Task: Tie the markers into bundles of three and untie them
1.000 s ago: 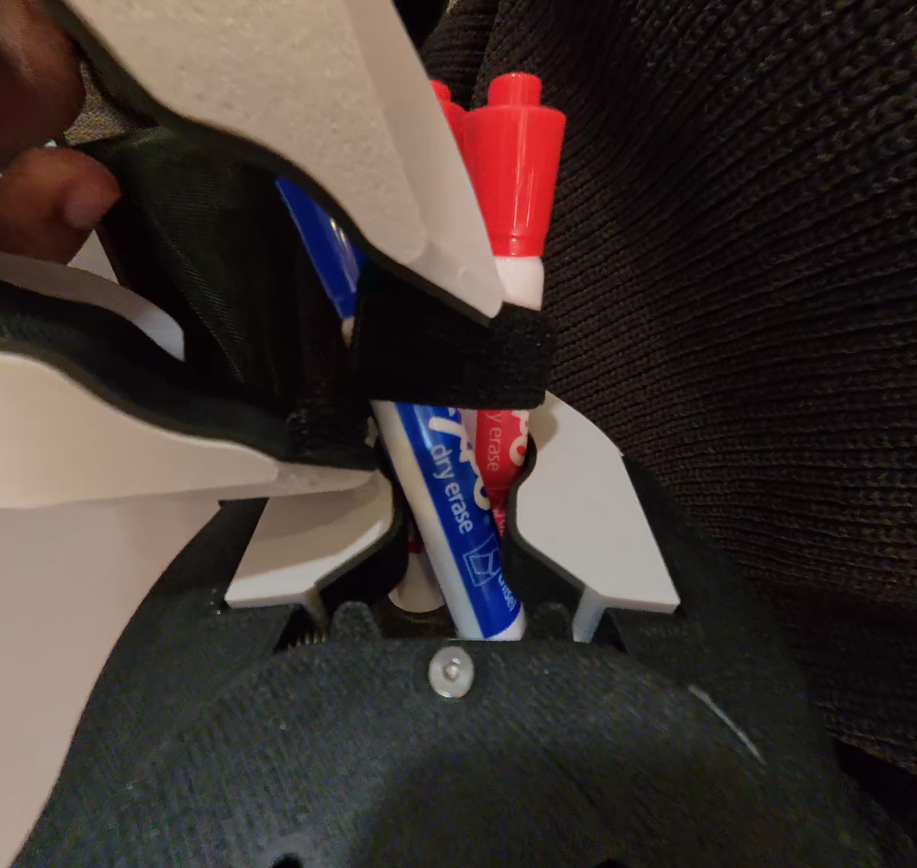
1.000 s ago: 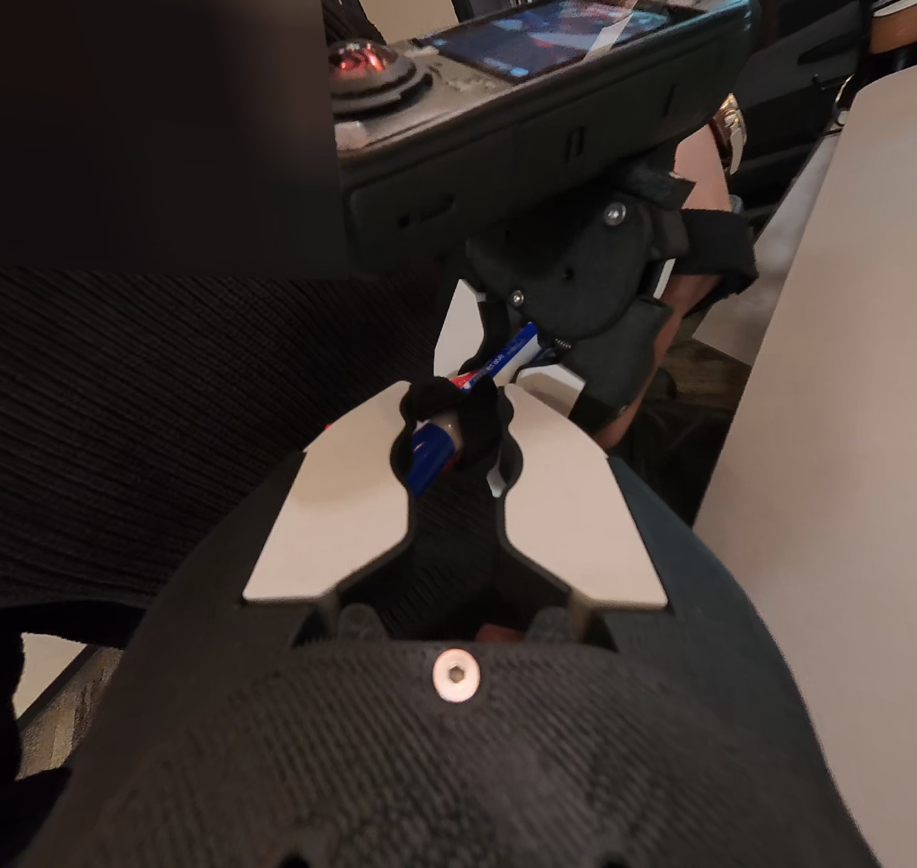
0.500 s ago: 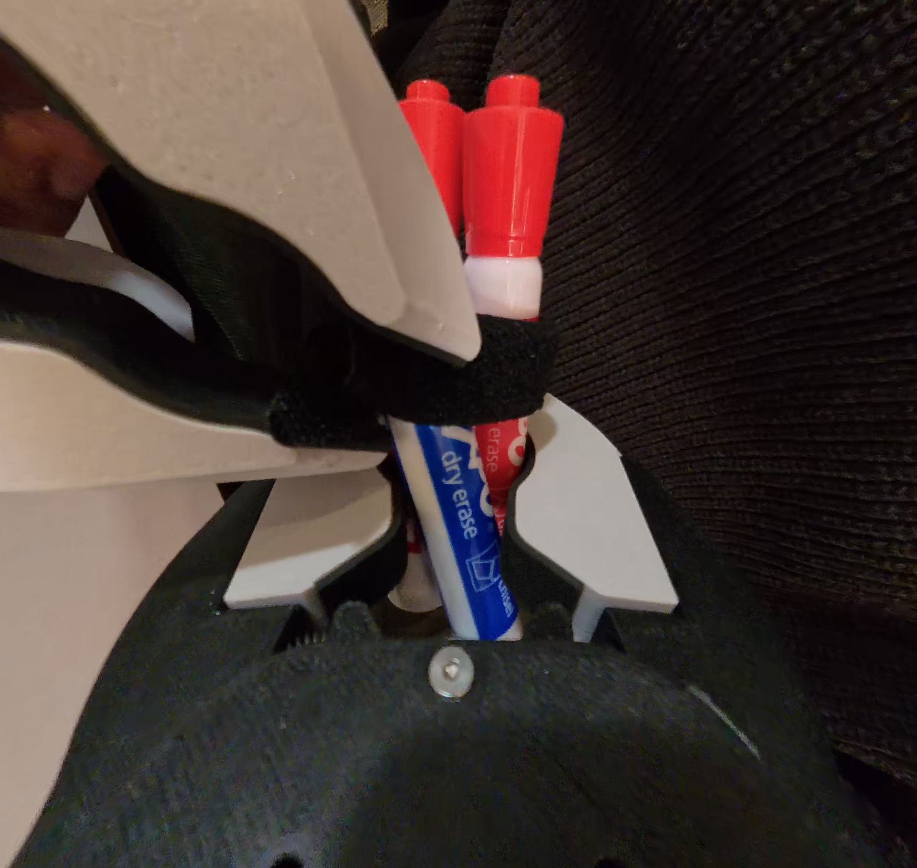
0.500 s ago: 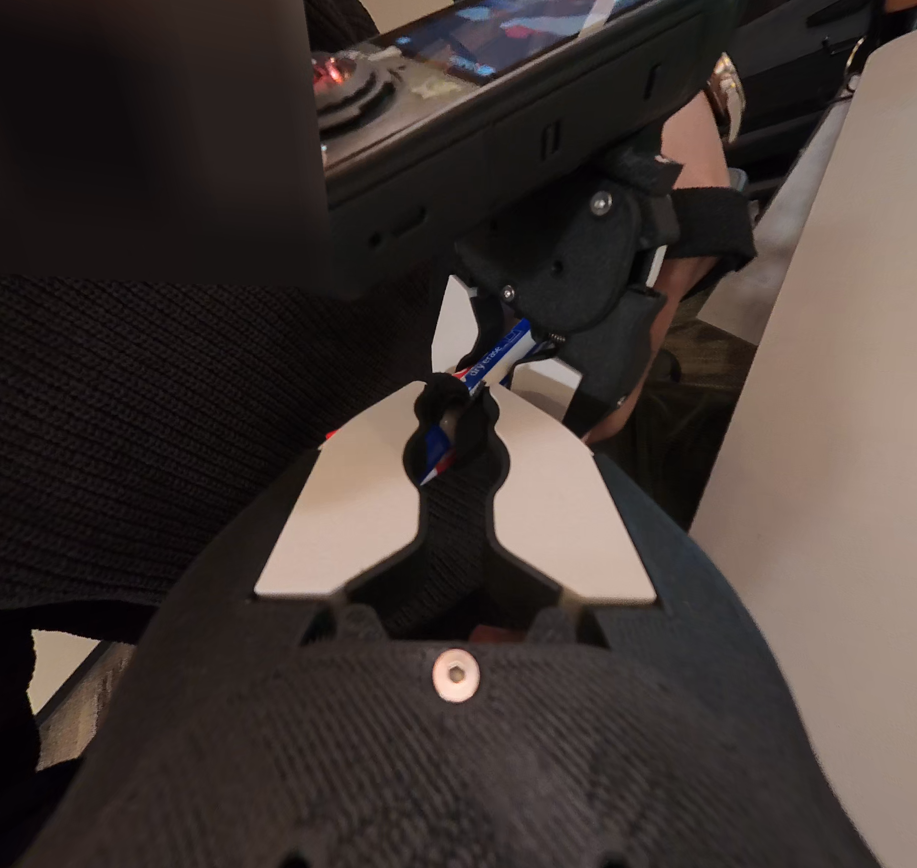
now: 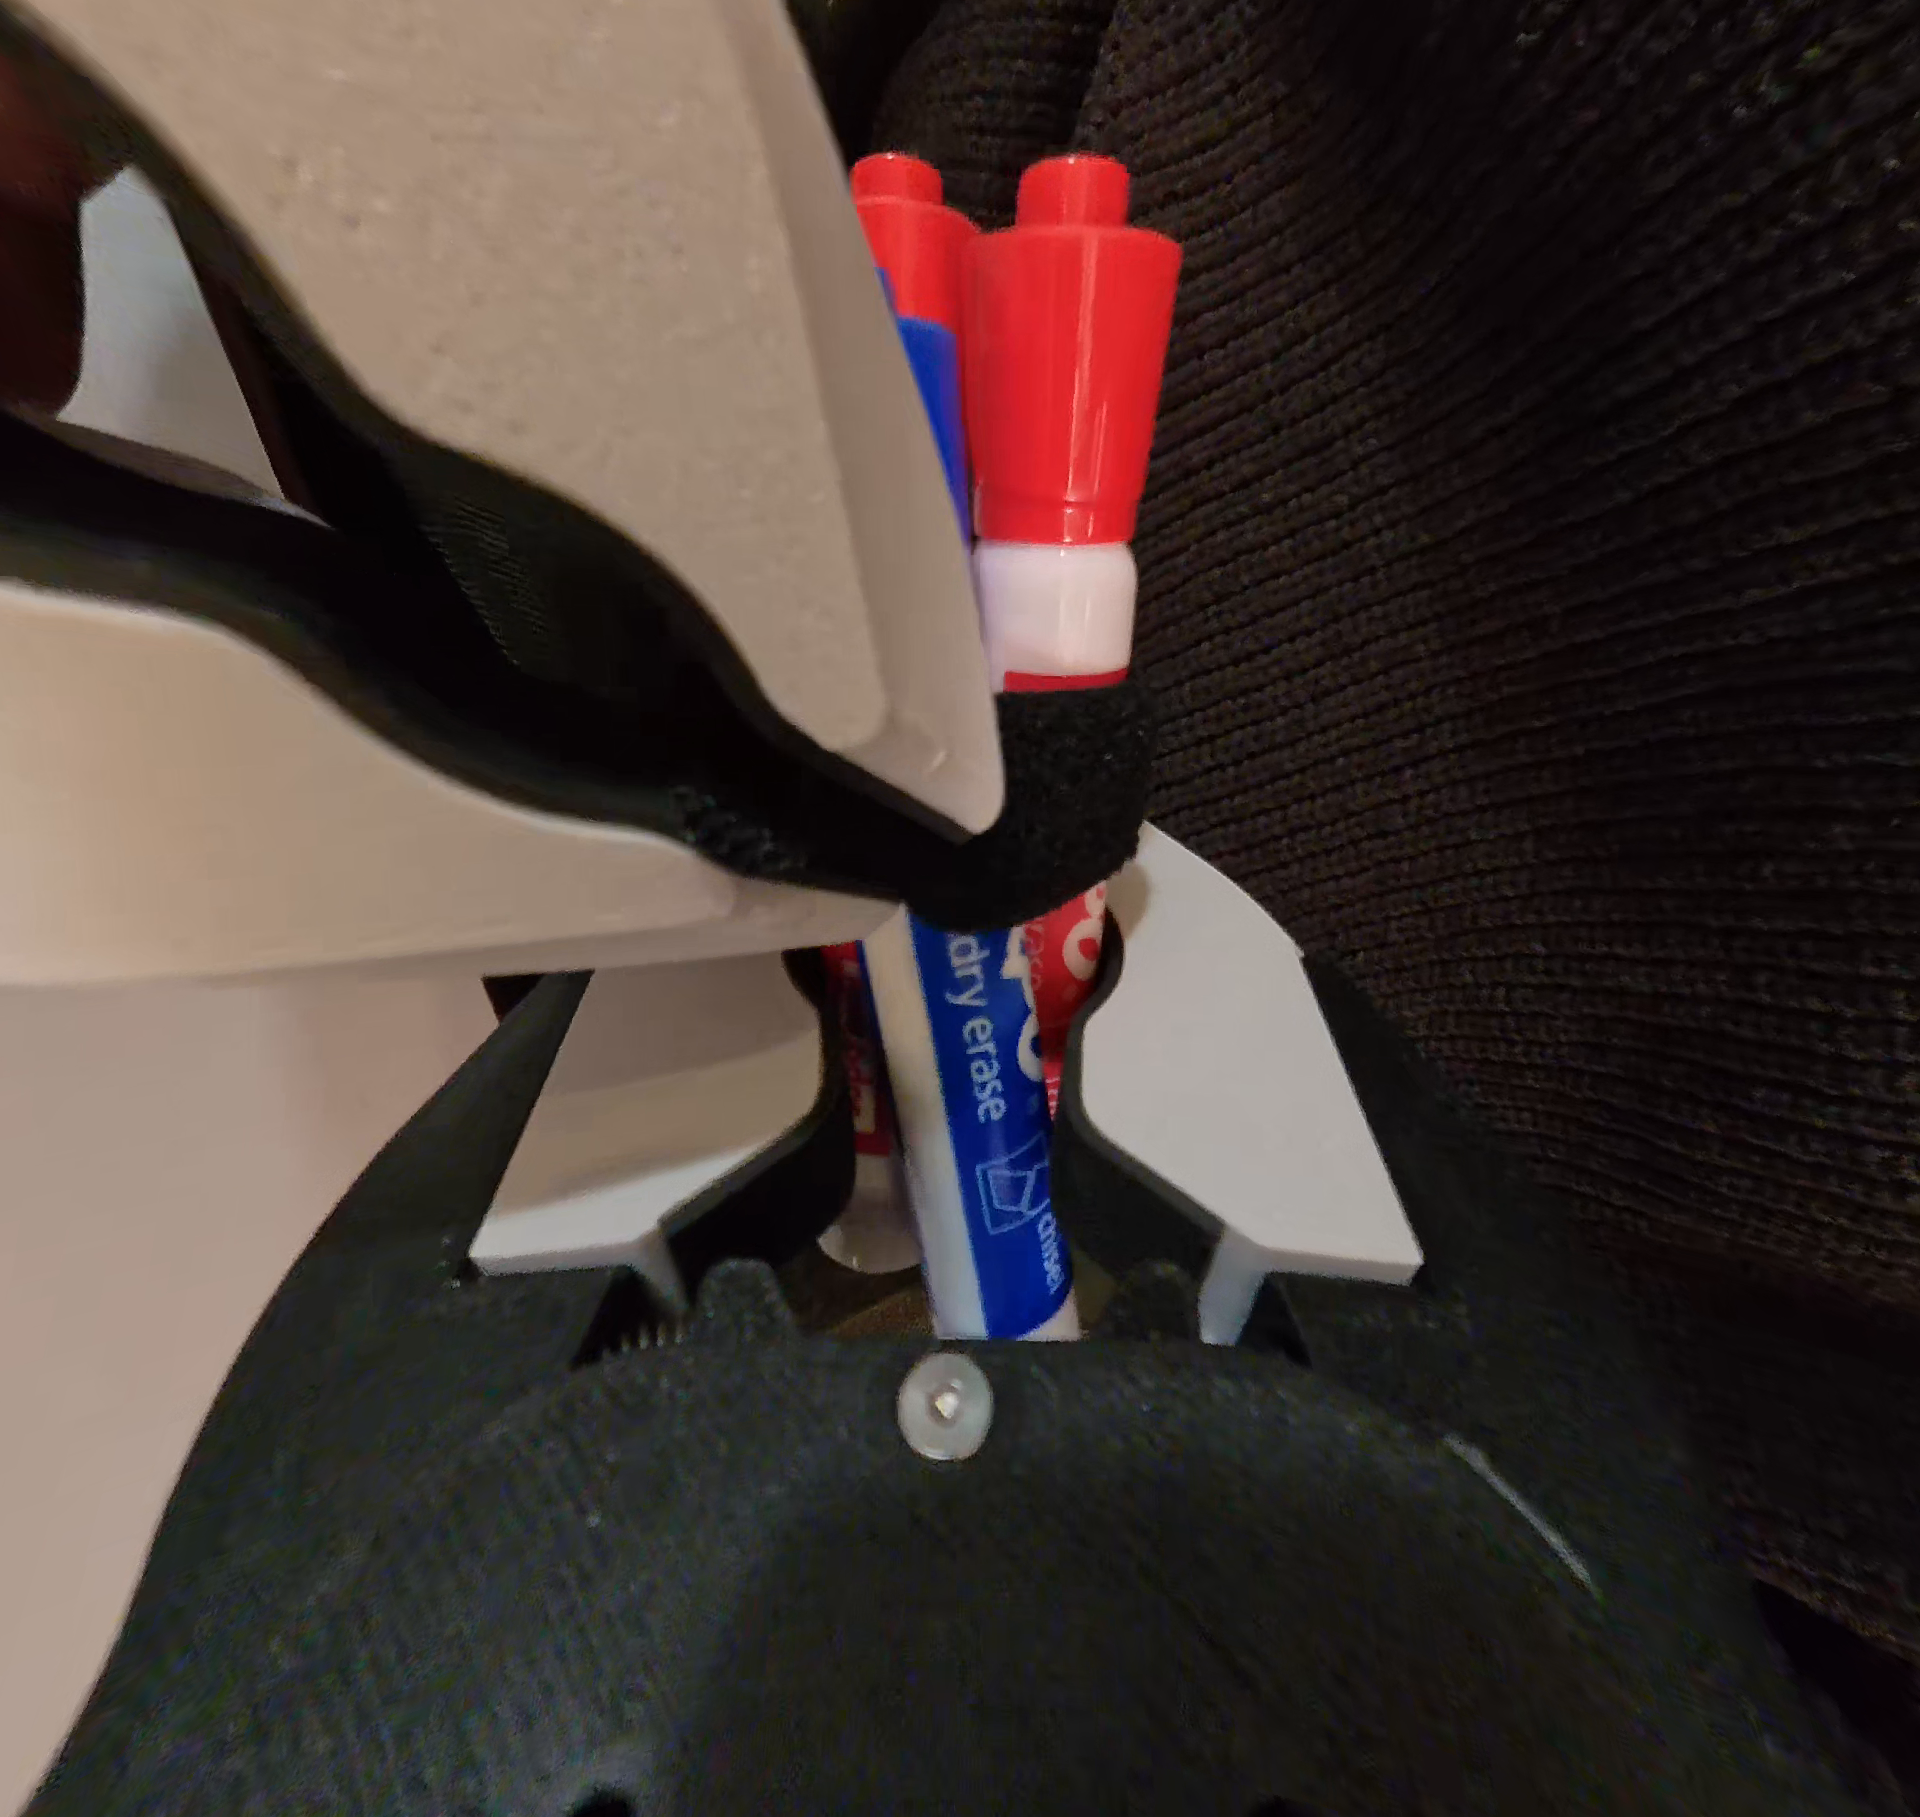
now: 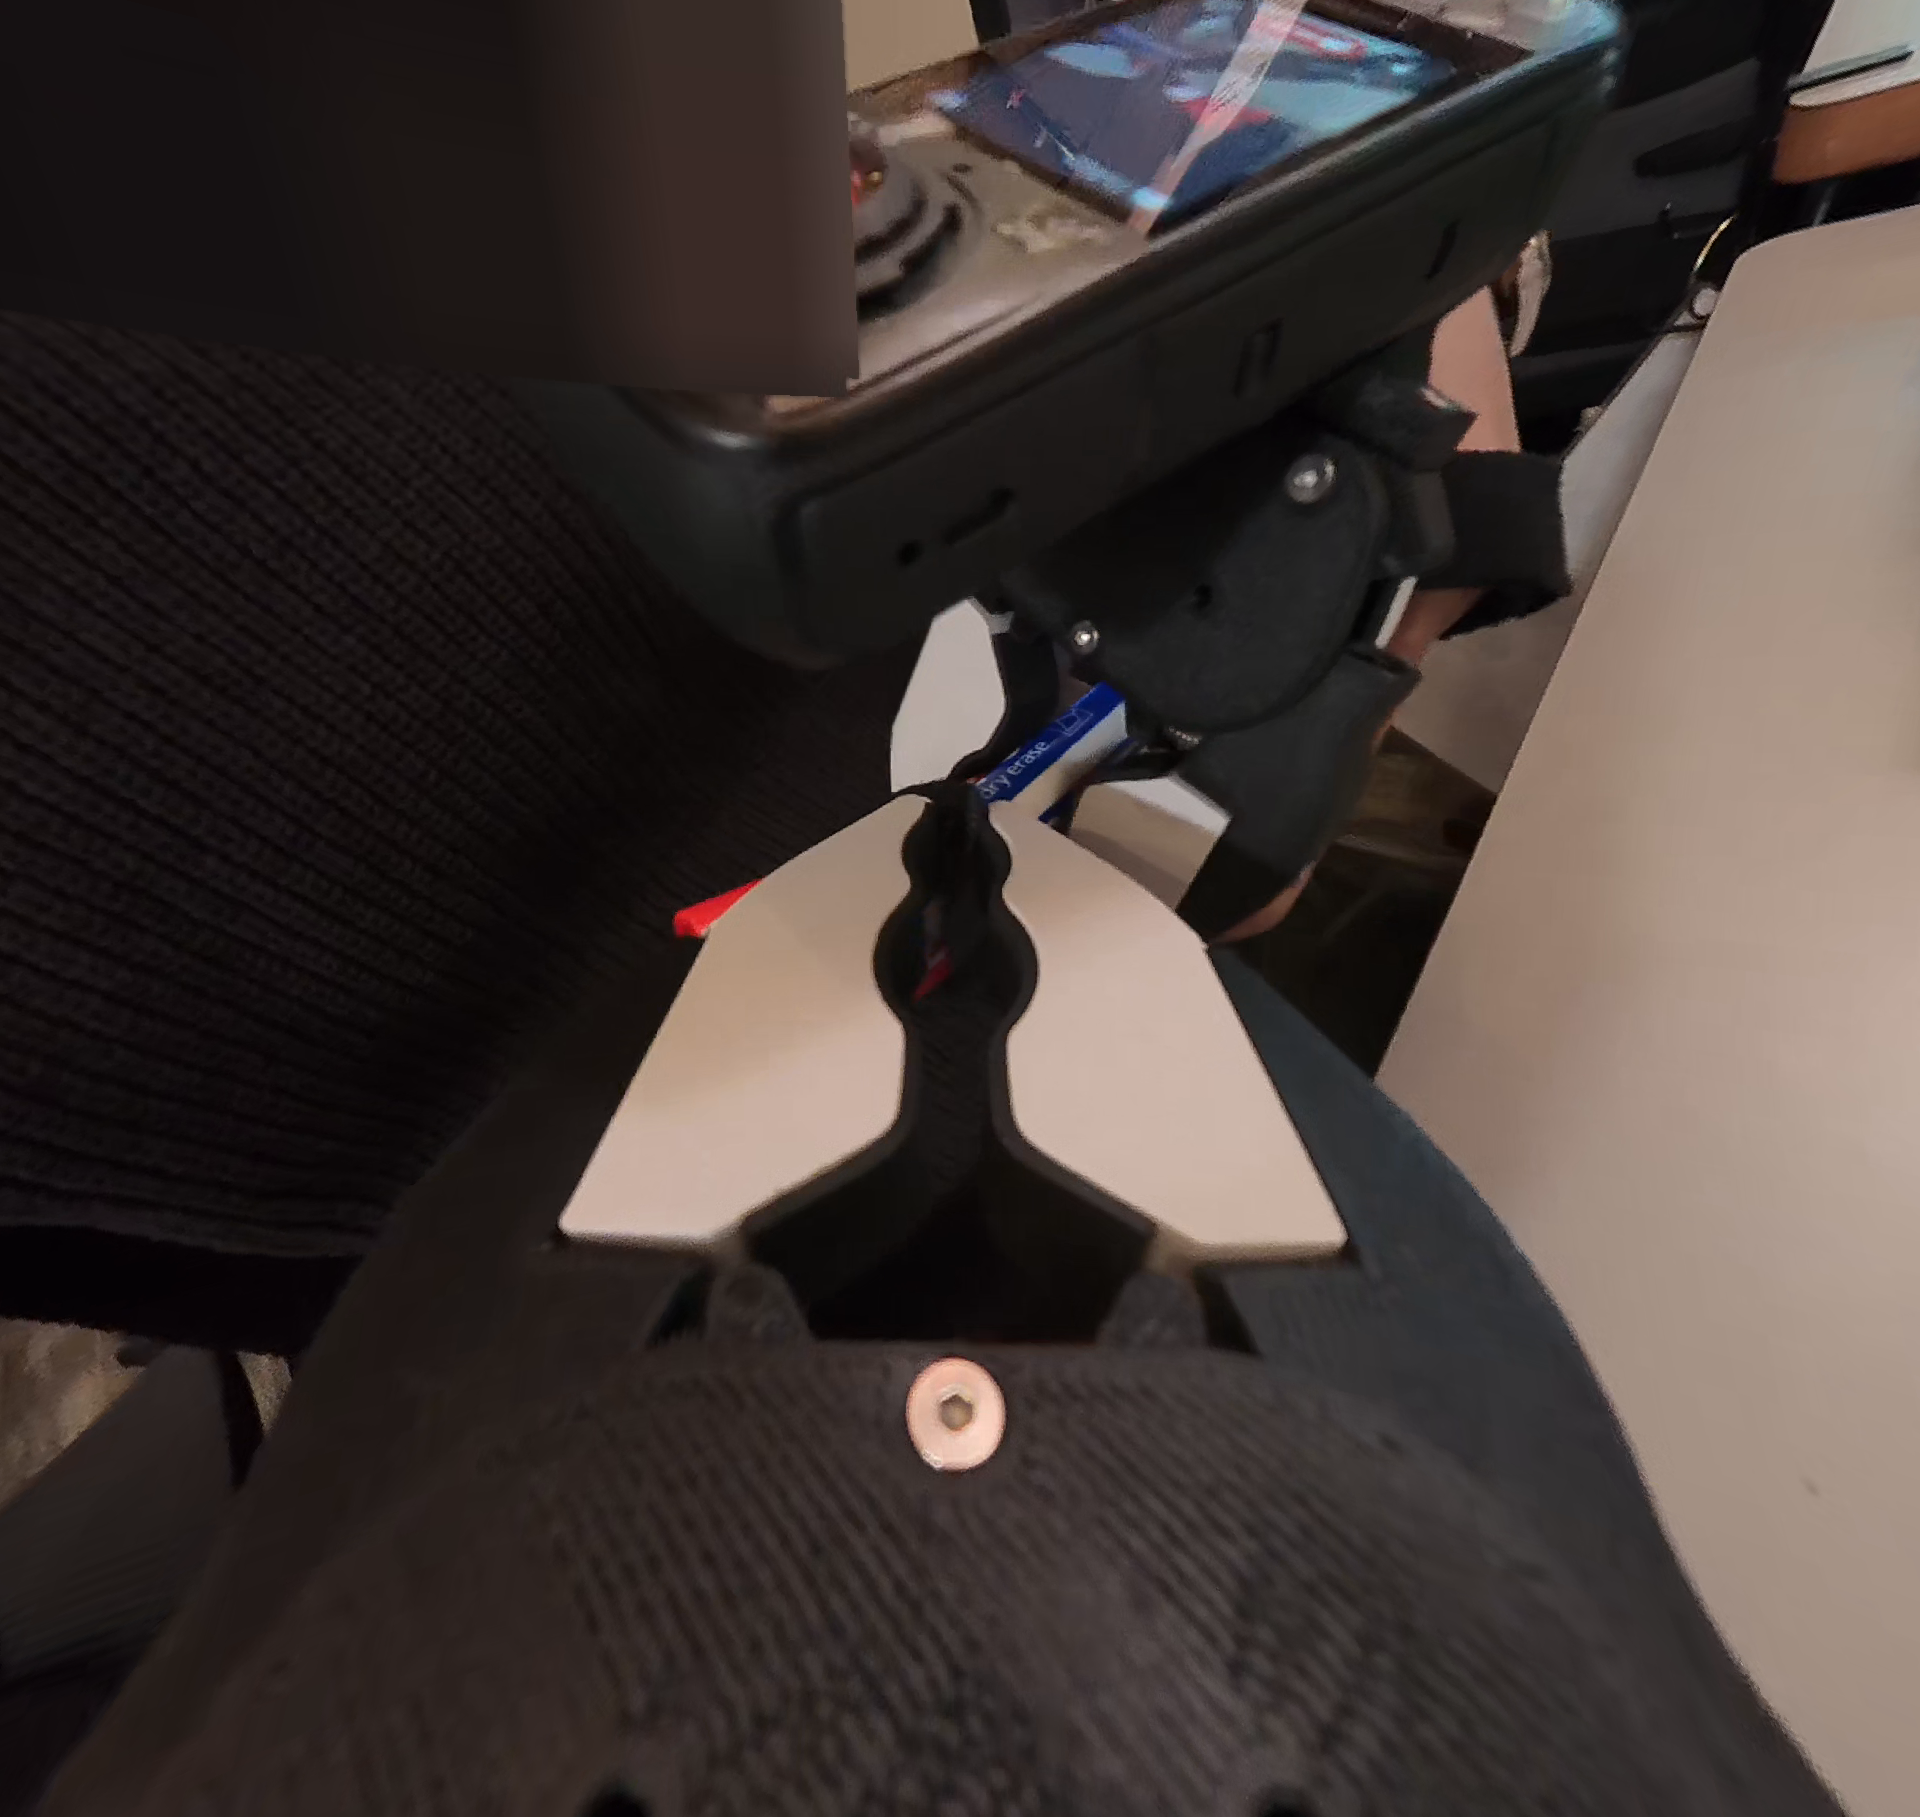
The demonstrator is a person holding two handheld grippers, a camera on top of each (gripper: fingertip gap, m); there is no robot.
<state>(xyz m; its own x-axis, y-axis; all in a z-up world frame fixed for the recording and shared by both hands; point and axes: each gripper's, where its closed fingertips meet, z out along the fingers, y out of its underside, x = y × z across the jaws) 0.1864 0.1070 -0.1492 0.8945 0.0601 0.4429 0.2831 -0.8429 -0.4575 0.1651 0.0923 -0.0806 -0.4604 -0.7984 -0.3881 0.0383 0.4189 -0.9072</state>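
My left gripper (image 5: 971, 998) is shut on a bundle of dry erase markers (image 5: 982, 1092), two with red caps (image 5: 1070, 385) and one with a blue cap (image 5: 935, 396). A black hook-and-loop strap (image 5: 1060, 801) is wrapped round the bundle just above my left fingers. My right gripper (image 6: 951, 817) is shut on the strap's end (image 6: 951, 894), right against the bundle. In the left wrist view its white fingers (image 5: 499, 292) fill the upper left and hide part of the markers. In the right wrist view the left gripper (image 6: 1039, 759) is just beyond my fingertips, with the blue-labelled marker (image 6: 1049, 744) in it.
A person's black knit sweater (image 5: 1538, 624) lies close behind the markers and also shows in the right wrist view (image 6: 364, 728). A dark device with a lit screen (image 6: 1195, 105) sits on the left gripper. A white tabletop (image 6: 1714, 936) runs along the right.
My right gripper's jaws have closed from around the blue marker to pinching only the strap. It has shifted right along the bundle. The left gripper keeps its hold.
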